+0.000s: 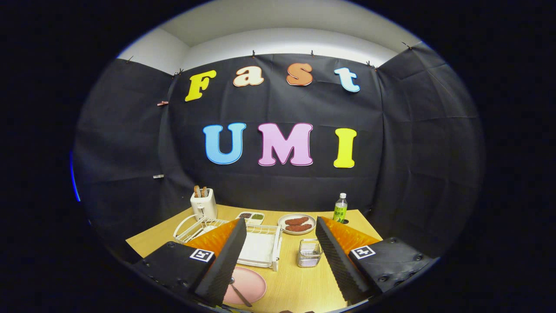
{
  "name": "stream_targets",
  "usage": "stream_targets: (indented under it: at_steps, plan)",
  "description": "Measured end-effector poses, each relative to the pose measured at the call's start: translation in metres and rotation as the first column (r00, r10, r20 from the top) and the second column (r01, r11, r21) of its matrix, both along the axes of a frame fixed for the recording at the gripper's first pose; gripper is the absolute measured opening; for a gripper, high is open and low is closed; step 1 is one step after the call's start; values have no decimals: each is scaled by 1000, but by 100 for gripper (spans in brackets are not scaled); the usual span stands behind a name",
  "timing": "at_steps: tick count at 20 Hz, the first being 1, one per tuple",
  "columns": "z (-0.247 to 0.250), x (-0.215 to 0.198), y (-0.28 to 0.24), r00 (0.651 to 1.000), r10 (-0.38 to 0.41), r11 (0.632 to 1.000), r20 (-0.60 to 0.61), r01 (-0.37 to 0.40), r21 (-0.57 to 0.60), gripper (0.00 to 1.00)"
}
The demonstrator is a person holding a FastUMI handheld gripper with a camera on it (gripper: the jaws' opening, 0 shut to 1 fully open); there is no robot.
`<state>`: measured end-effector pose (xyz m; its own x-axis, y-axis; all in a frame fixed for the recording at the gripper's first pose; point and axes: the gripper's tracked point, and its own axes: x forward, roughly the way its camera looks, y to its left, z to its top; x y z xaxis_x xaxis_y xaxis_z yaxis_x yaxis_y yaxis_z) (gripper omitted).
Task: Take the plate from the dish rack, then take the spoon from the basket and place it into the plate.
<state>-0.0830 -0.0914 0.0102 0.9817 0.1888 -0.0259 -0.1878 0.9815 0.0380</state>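
My hand-held gripper (278, 261) spread, empty; spoon (238, 292) seemingly on the plate (249, 282), low beside my left finger.

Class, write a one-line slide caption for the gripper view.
Open gripper raised over the table: spoon in pink plate, beside white dish rack and wire basket.

We hold our gripper (281, 256) raised and level, its two fingers (226, 256) spread wide apart, gripping nothing between them.
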Motion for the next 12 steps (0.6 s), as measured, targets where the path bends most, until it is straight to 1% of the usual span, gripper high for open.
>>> stream_targets:
  at_steps: [2,8,12]
  plan:
    - [-1,-1,7,1000,-5,1000,-2,5,3,98]
    - [12,6,36,998,40,999,41,-39,-21,98]
    - [18,10,58,996,73,997,45,-73,-3,98]
